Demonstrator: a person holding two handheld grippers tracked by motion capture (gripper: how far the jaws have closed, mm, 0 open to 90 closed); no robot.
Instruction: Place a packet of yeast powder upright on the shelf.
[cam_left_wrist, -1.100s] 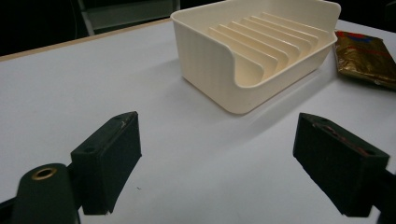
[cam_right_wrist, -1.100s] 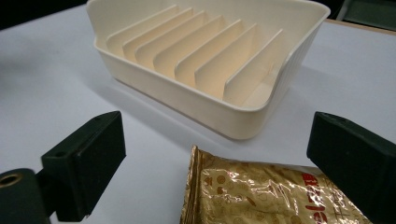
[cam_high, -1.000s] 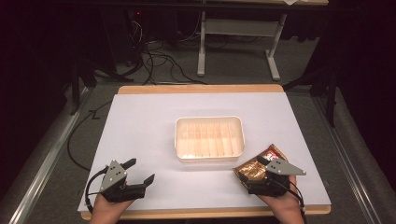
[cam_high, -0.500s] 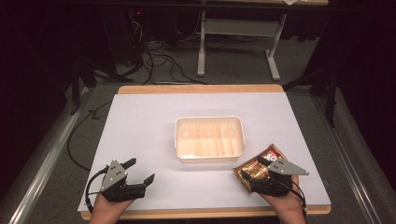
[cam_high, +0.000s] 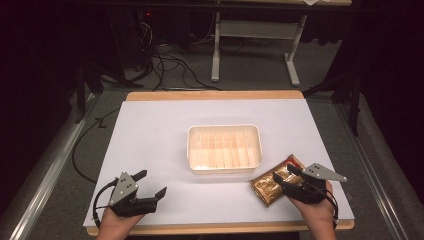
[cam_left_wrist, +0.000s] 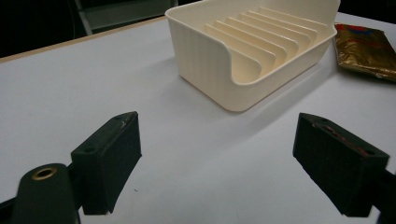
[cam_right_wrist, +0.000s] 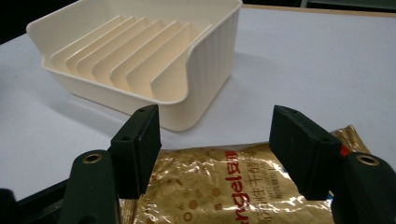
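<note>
White sheet (cam_high: 165, 135) covers wooden table (cam_high: 215, 95), dark room.

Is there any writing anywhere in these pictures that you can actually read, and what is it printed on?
"ngel" in red Latin letters, the start cut off by the right gripper, on the gold packet.
Red Chinese characters follow it on the same packet, too crumpled and blurred to read.
A red patch on the packet in the left gripper view is too blurred to read.
The cream tray bears no writing.

Glossy crinkled gold foil packet (cam_right_wrist: 219, 186); matt cream plastic ribbed tray (cam_high: 224, 148).
</note>
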